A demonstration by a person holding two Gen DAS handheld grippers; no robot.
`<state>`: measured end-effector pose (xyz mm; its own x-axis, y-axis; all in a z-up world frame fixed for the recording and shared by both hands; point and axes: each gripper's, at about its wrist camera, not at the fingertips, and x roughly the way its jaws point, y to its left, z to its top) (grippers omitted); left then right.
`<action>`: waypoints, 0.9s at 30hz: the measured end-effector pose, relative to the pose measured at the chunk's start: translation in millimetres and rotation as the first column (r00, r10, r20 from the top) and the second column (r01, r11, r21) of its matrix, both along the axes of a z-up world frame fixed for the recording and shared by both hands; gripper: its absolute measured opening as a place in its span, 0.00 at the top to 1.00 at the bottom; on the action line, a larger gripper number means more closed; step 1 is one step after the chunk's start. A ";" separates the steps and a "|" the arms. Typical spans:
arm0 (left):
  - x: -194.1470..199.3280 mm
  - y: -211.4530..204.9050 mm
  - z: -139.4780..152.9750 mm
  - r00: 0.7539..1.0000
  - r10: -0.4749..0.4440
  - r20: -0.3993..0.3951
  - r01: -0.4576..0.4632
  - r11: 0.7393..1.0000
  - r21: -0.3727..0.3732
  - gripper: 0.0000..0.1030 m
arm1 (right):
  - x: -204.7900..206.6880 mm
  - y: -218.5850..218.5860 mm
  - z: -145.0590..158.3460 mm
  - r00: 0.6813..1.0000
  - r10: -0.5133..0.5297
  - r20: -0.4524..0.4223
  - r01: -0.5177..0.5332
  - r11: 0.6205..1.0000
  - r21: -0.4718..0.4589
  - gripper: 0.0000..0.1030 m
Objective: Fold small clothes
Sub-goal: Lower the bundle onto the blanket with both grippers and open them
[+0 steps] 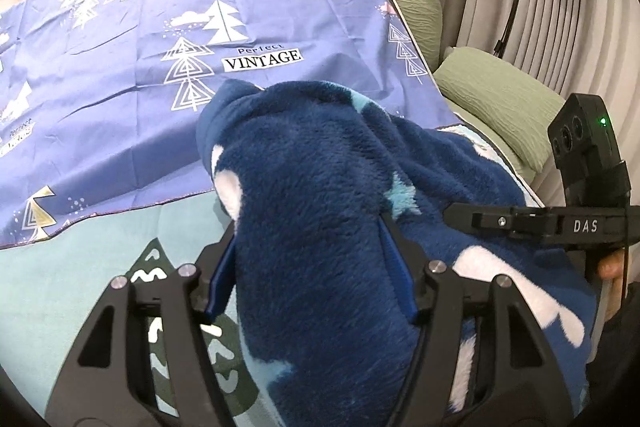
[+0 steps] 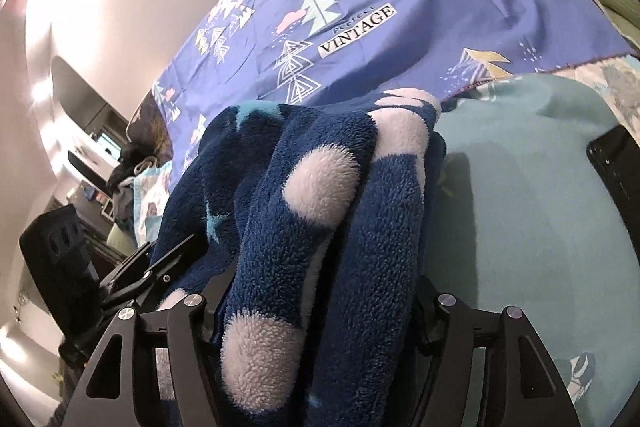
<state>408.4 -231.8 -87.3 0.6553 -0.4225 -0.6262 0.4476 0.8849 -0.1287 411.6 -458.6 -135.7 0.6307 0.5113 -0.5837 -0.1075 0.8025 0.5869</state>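
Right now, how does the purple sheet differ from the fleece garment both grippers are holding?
The purple sheet lies spread flat, thin, printed with trees; the fleece garment is bunched, thick and fuzzy, navy with white spots. The sheet is untouched; the garment sits in the left gripper and right gripper. Both rest on the bed.

The left gripper (image 1: 310,267) is matte black with blue finger pads (image 1: 221,277) and silver screw heads. The right gripper (image 2: 320,301), seen from the left, carries white "DAS" lettering and a green light.

Fleece garment (image 1: 320,195) hides both claws' fingertips — its shape unreadable.
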 end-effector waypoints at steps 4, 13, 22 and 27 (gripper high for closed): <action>-4.1 -0.7 4.7 0.999 0.018 0.034 -0.019 1.000 0.024 0.35 | -25.1 -0.6 27.6 0.991 -0.130 -0.025 0.127 0.987 -0.095 0.32; -72.9 22.8 56.4 0.984 -0.100 0.149 0.101 0.995 0.007 0.37 | -152.0 12.1 74.1 0.993 -0.115 0.028 0.118 0.966 -0.232 0.32; -112.9 -42.0 8.3 0.951 -0.264 0.162 0.207 0.931 0.299 0.45 | -133.9 9.3 5.3 0.952 -0.268 -0.149 0.242 0.955 -0.174 0.78; -121.8 -42.1 -1.7 0.946 -0.250 0.204 0.178 0.932 0.316 0.45 | -141.9 -1.4 -8.0 0.949 -0.283 -0.142 0.265 0.955 -0.134 0.66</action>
